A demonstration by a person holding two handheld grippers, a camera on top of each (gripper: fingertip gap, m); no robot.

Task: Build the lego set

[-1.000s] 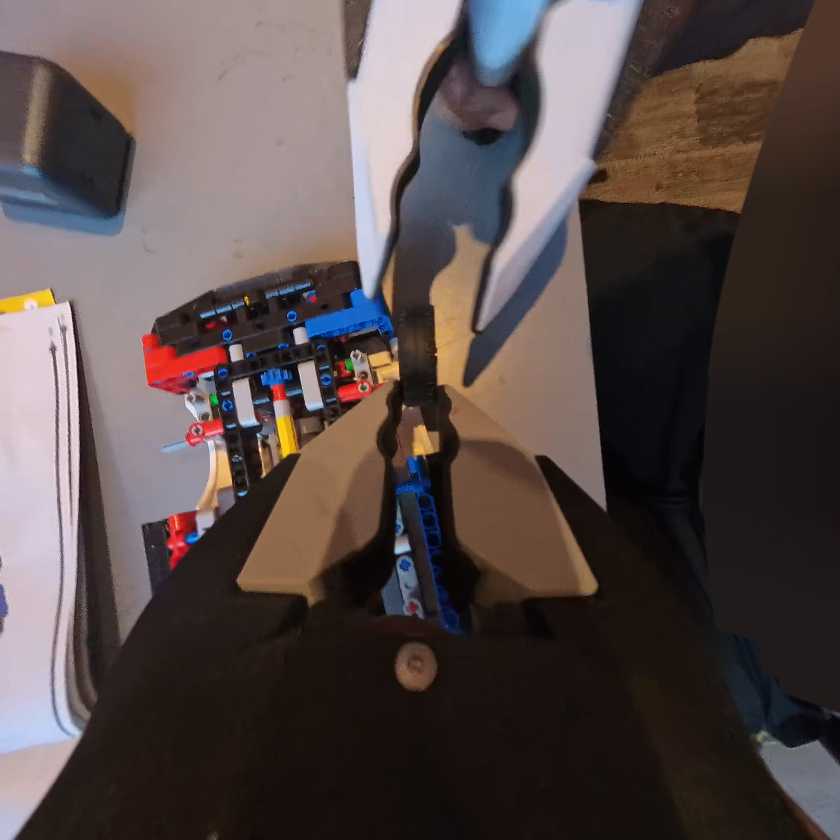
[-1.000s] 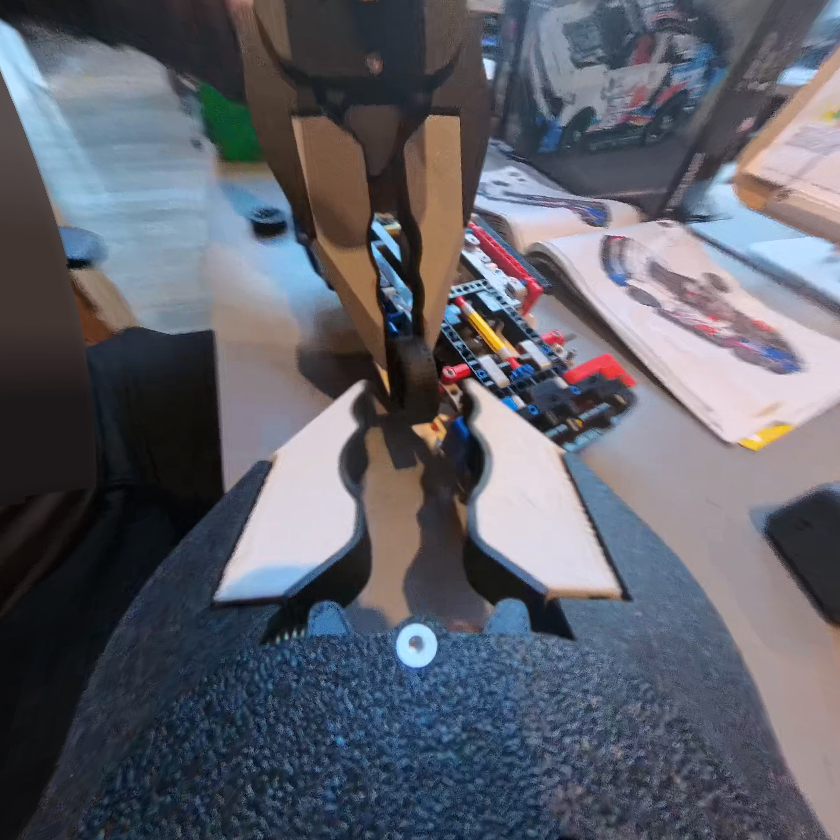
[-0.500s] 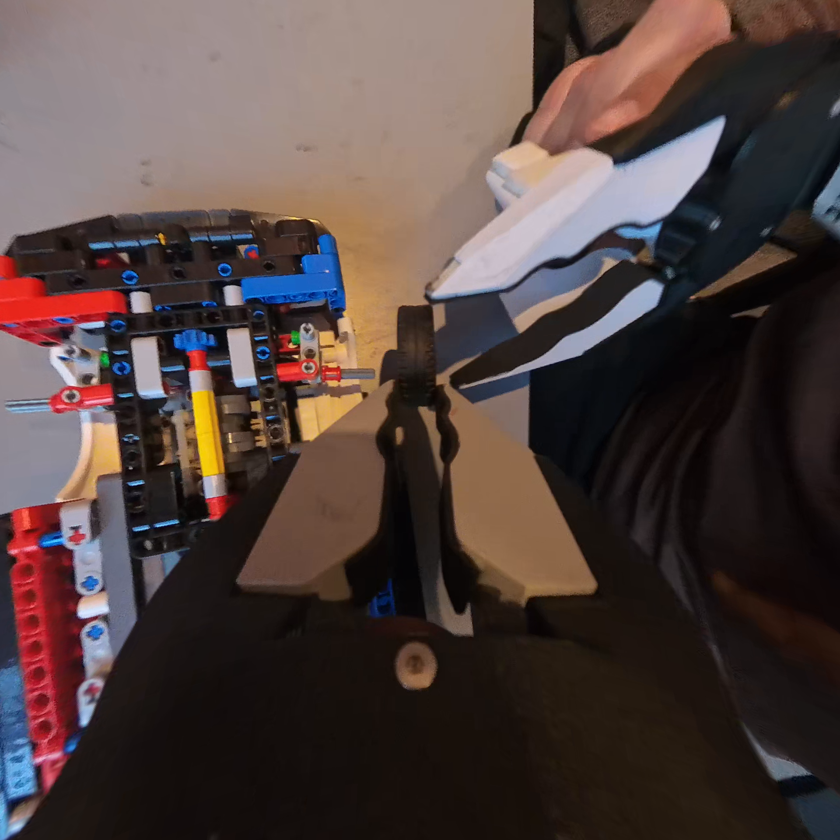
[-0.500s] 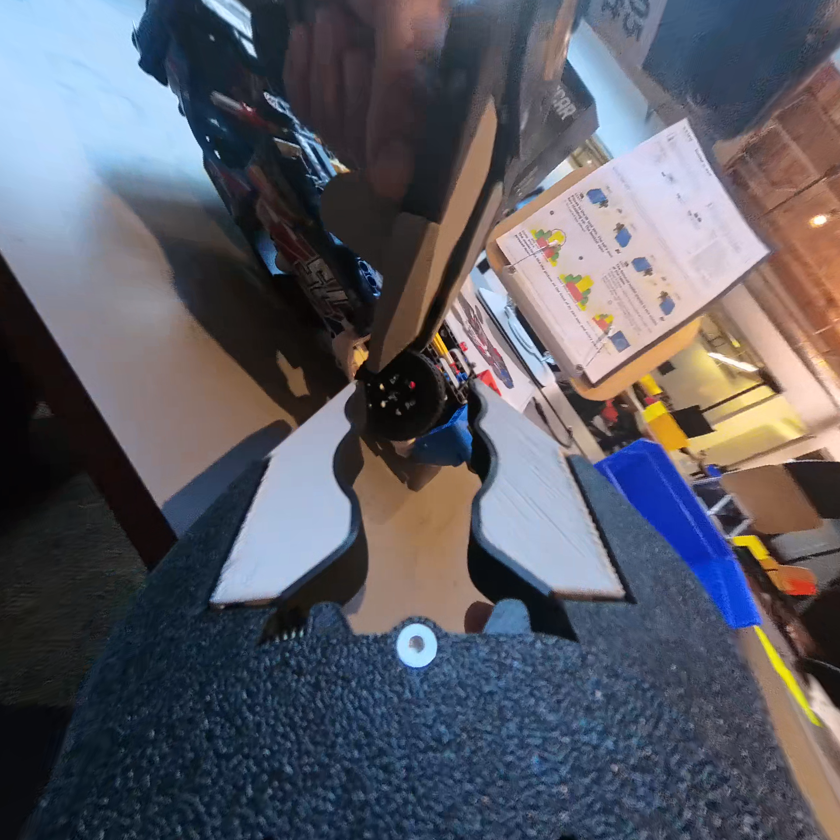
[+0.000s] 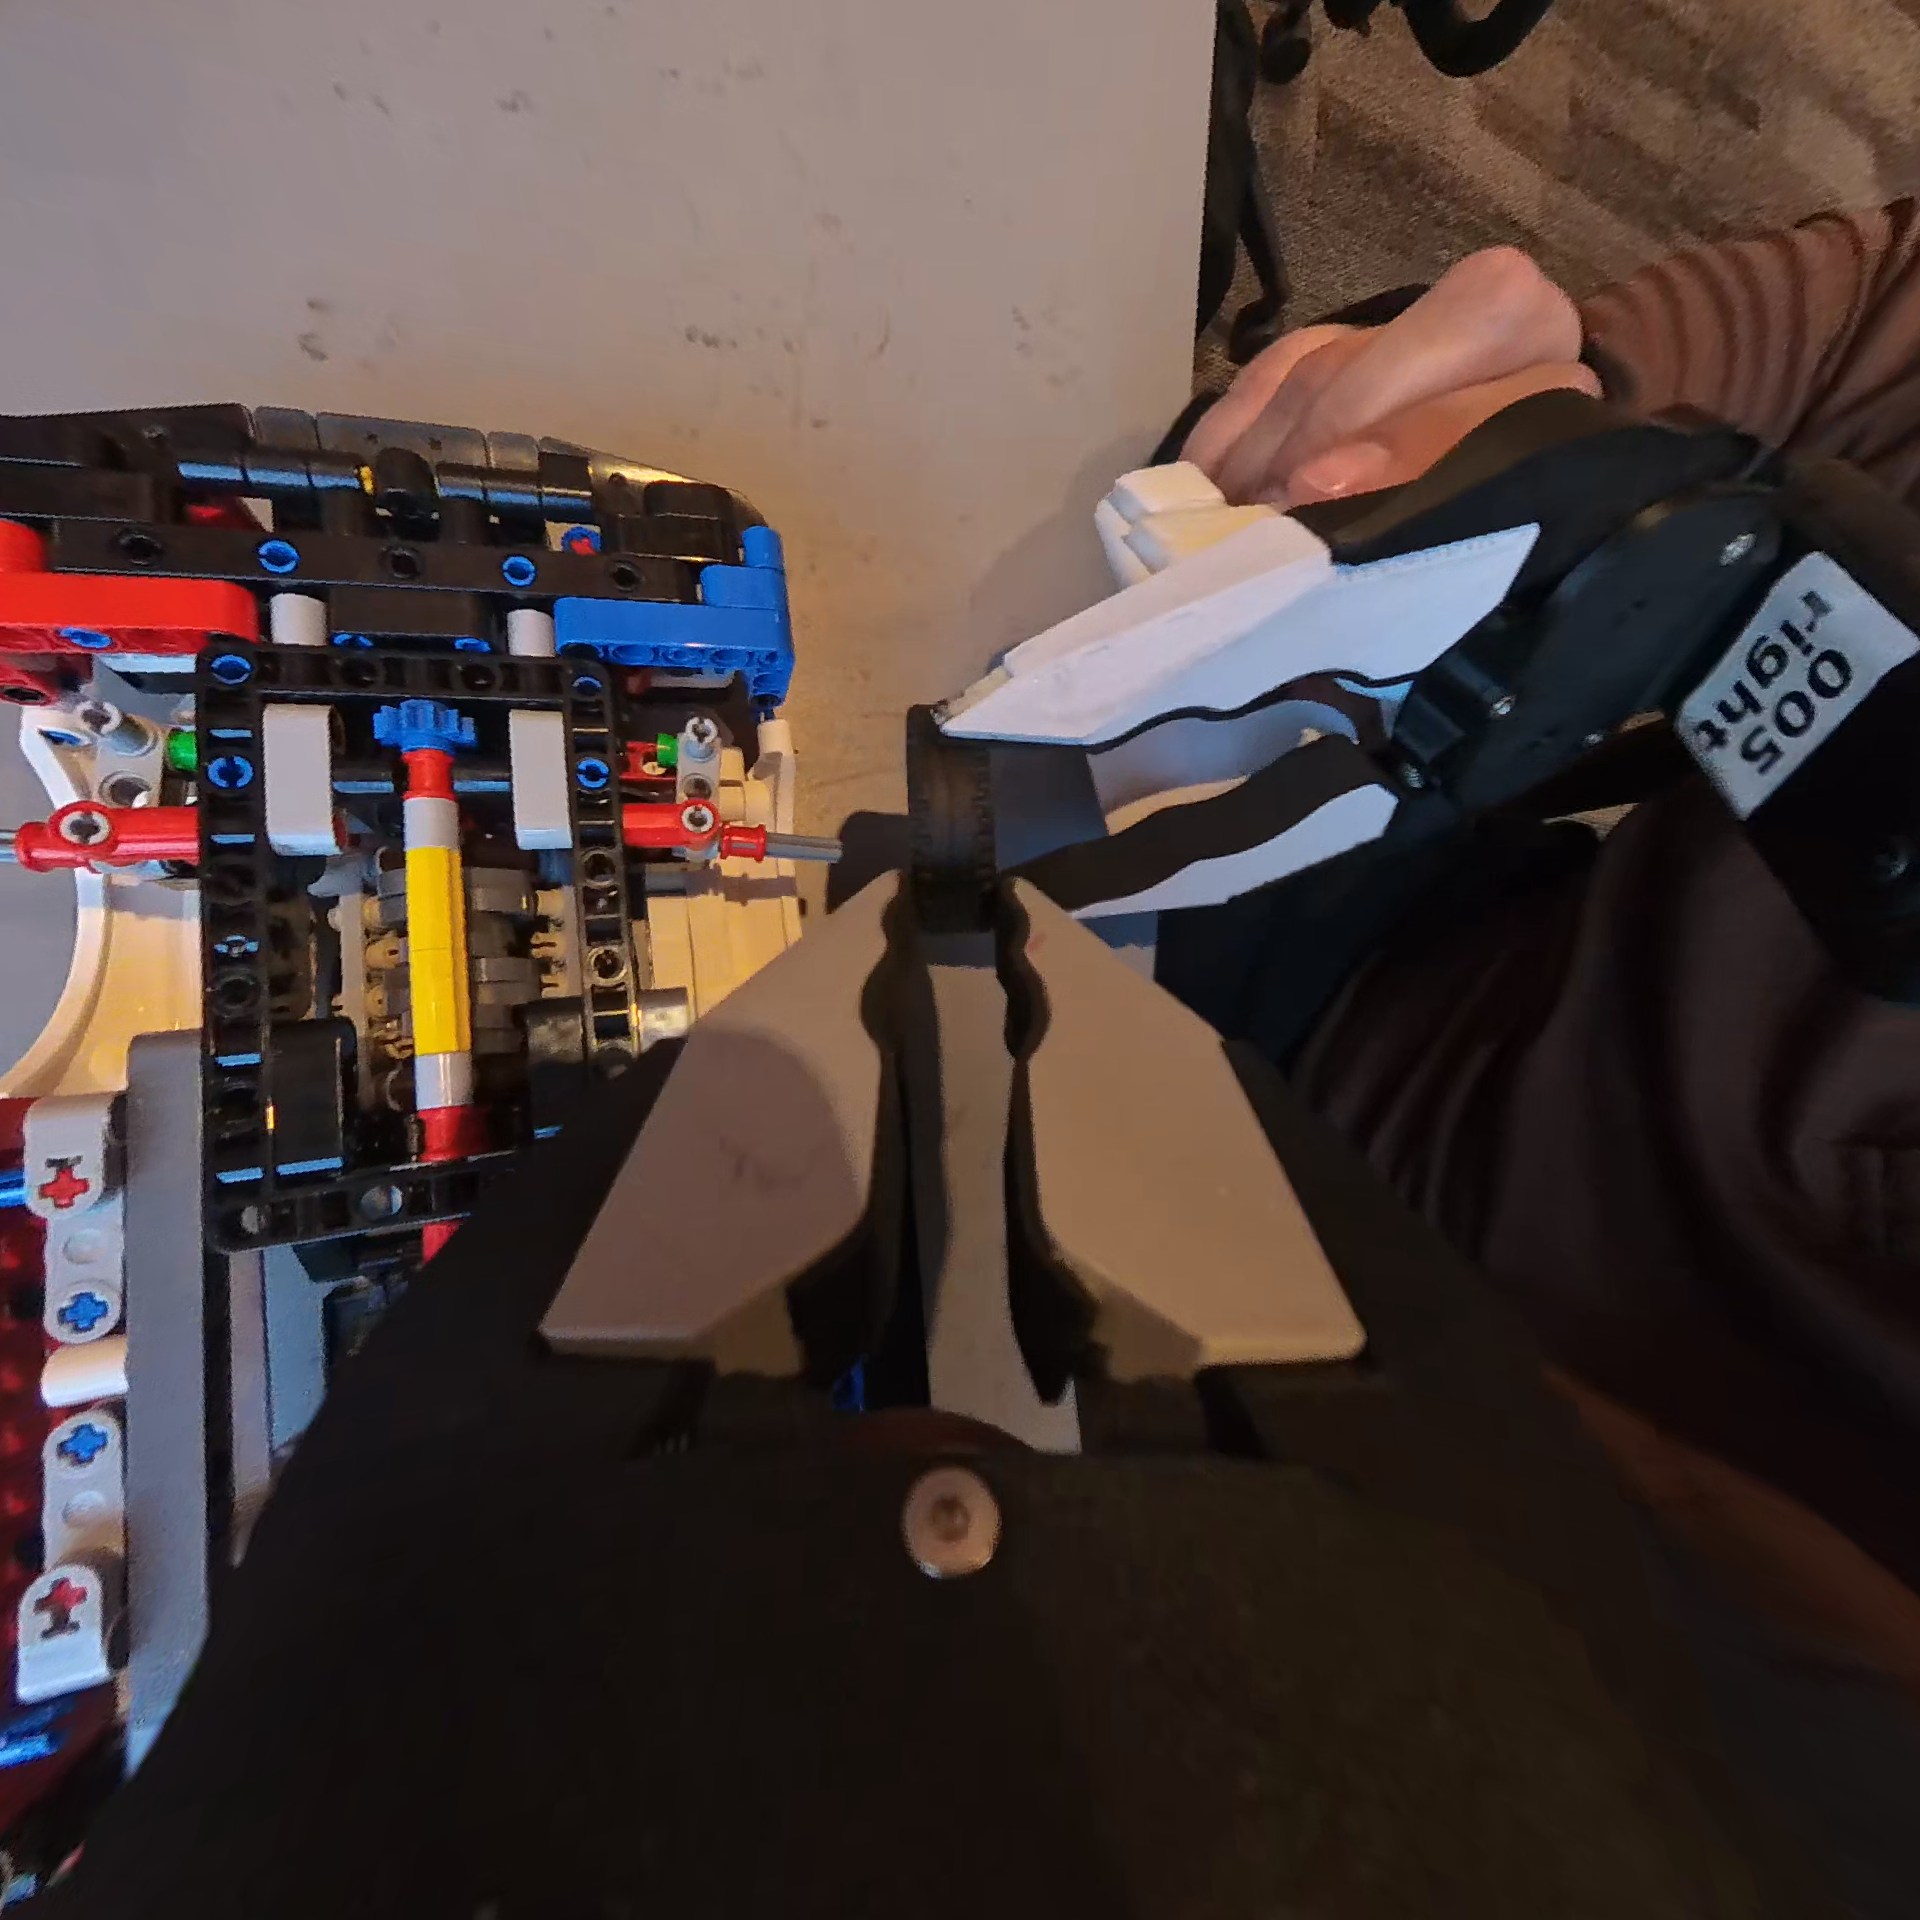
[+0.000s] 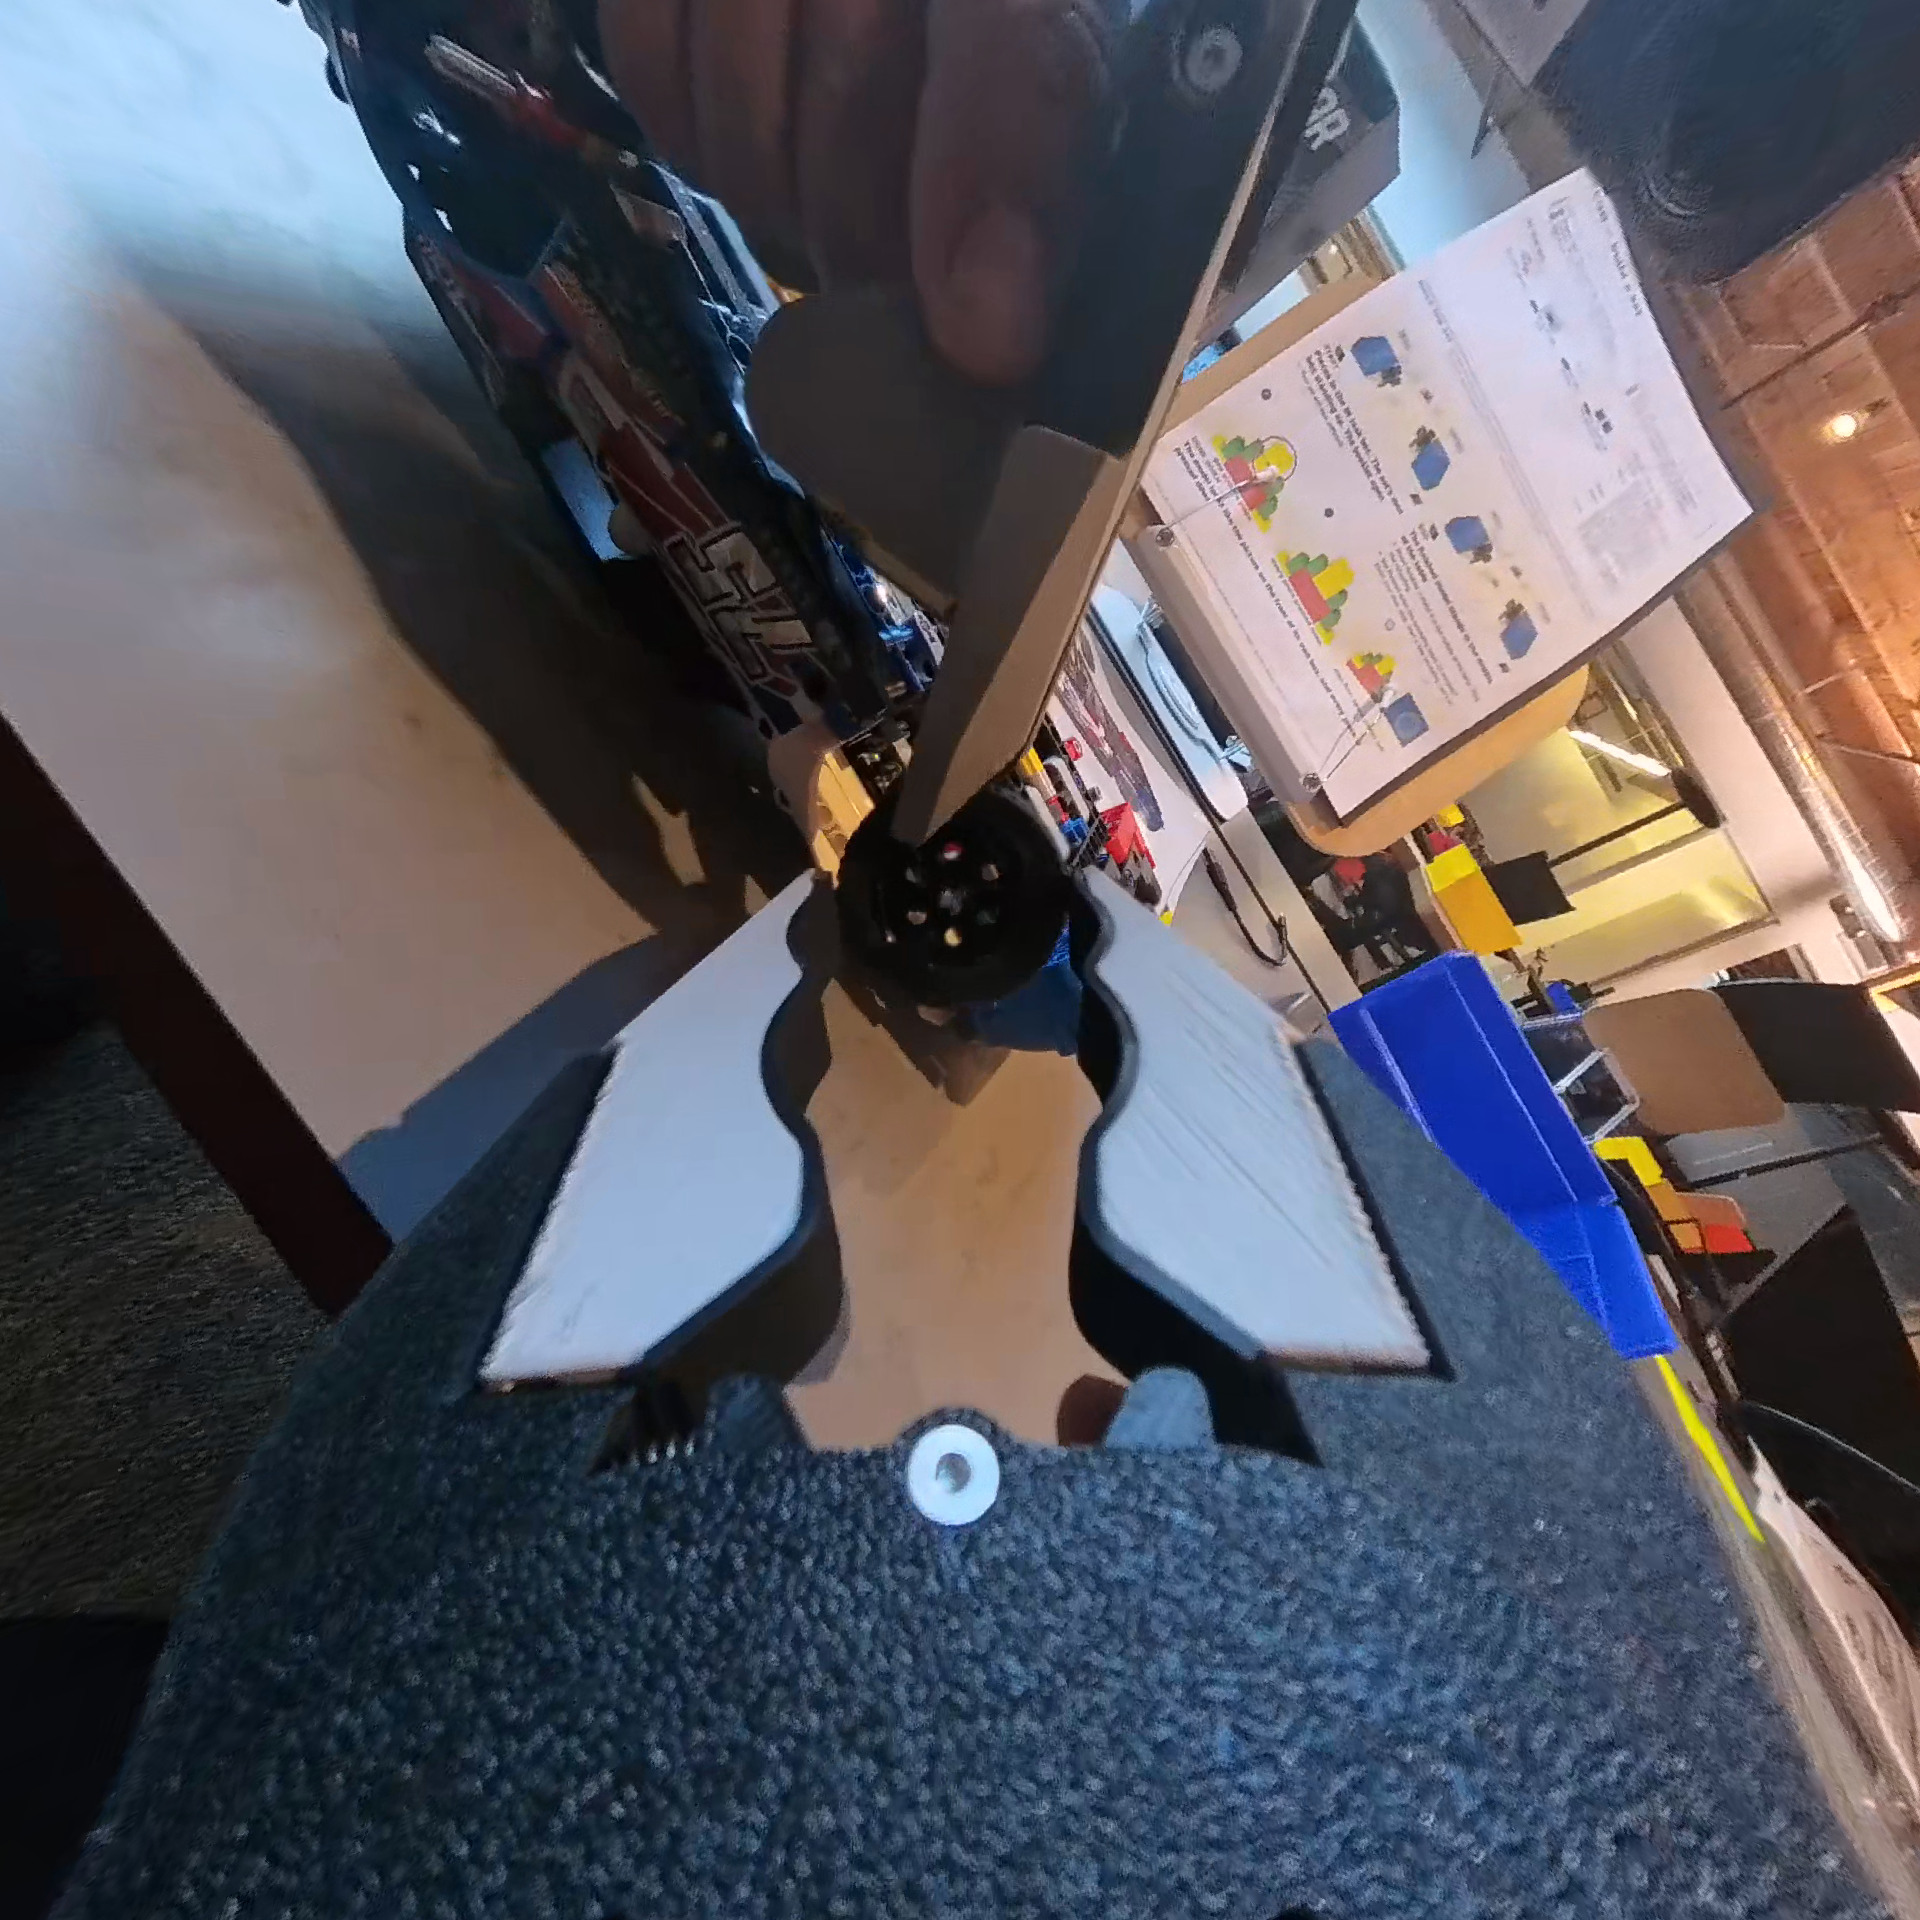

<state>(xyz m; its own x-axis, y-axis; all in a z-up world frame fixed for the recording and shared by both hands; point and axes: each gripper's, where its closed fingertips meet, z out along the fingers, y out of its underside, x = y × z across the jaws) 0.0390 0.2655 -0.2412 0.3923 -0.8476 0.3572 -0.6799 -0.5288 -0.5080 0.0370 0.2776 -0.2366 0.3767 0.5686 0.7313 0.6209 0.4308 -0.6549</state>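
small black wheel (image 5: 951, 821), pinched edge-on at the tip of the left gripper (image 5: 948, 914), jaws pressed onto its tread; it hangs just off the right side of the lego chassis (image 5: 416, 831), level w/ the thin grey axle (image 5: 805, 844) that sticks out past a red connector. axle tip and wheel hub: near, apart or touching cannot be told. in the right wrist view the wheel face (image 6: 951, 904) shows a ring of small holes round the hub.

handling (judged): wheel light, stiff plastic w/ a ribbed rim, so the tread grip is sound; hub must stay clear for the axle. axle thin, likely to flex or slide back if pushed off-line. chassis is many pinned parts; may shift on the table under a side push.

right gripper (image 5: 961, 774), jaws spread, wheel between its fingertips w/o a firm clamp; upper fingertip at the wheel's top edge, contact uncertain.

room: pale table (image 5: 623, 208) bare beyond the chassis; table edge lies close behind the right gripper, w/ carpet (image 5: 1558, 135) beyond. approach from the right is crowded by the person's hand (image 5: 1382, 384) and both grippers.
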